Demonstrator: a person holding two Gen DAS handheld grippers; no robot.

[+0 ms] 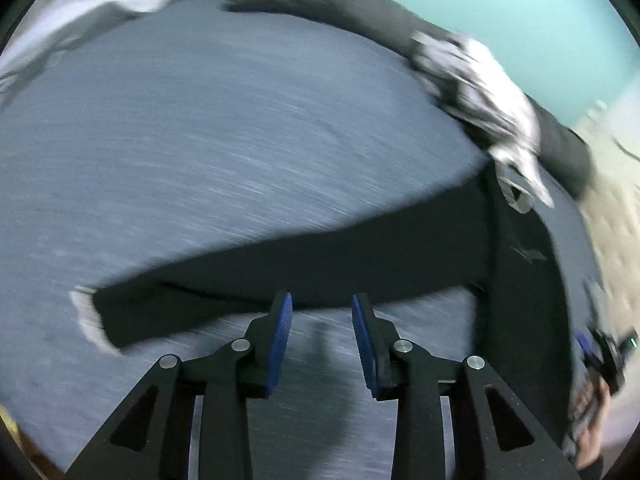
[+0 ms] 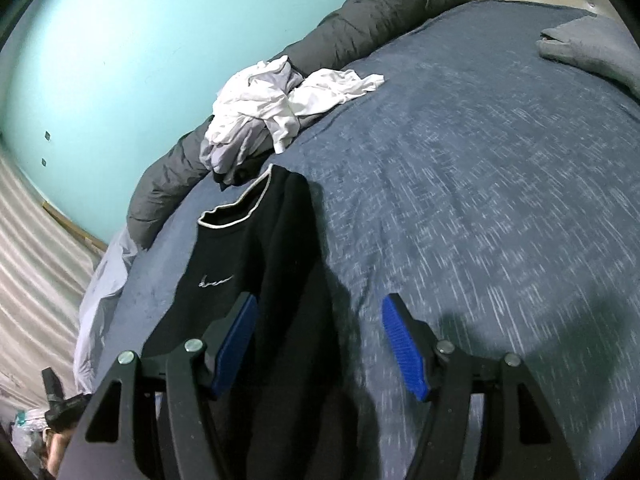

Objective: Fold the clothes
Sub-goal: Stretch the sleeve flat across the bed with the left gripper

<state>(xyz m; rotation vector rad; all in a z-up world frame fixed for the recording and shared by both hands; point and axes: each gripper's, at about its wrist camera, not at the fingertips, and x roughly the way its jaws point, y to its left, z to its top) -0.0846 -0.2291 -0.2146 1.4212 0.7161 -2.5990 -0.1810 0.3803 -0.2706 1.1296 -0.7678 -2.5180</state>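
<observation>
A black sweatshirt with a white-edged collar lies flat on the blue bed cover. My right gripper hovers open over its lower part, the left finger above the cloth and the right finger above bare cover. In the left wrist view one black sleeve stretches leftward across the bed cover and ends in a white cuff. My left gripper is open just short of that sleeve, with nothing between its blue pads.
A crumpled pile of white clothes sits beyond the collar, against a grey rolled duvet along the turquoise wall. A folded grey-blue piece lies at the far right of the bed. A hand shows at the right edge.
</observation>
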